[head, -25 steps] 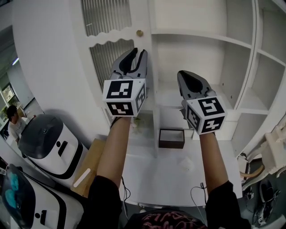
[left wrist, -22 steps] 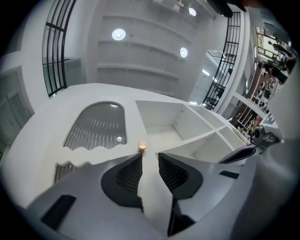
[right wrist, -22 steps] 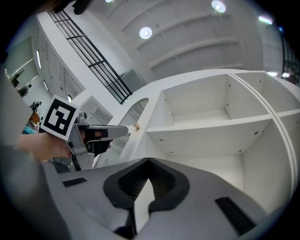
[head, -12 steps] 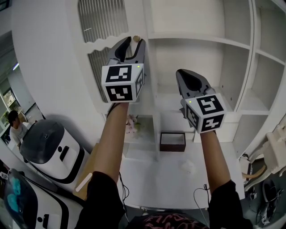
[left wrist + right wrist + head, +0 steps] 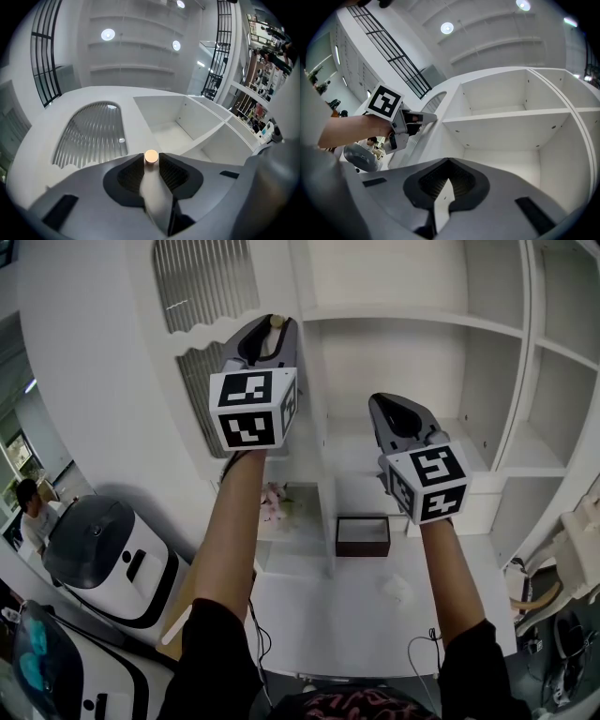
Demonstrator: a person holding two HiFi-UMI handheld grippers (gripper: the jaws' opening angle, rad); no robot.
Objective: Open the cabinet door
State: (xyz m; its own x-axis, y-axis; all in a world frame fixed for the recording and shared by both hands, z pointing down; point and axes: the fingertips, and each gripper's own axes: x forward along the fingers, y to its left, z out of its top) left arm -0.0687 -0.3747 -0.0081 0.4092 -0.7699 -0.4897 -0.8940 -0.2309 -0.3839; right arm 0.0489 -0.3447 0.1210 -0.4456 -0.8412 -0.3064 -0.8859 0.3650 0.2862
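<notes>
Up at the cabinet door (image 5: 202,296), upper left, the left hand-held gripper (image 5: 151,165) has risen and its jaws have just been closing on the knob (image 5: 151,156), now pinched. Door looks flush, so a pull seems next. The right hand-held gripper (image 5: 449,161) is closed, empty.

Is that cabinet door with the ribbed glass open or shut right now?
Shut. The door lies flush with the cabinet front, with no gap at its edge. Its knob sits between the left gripper jaws.
</notes>
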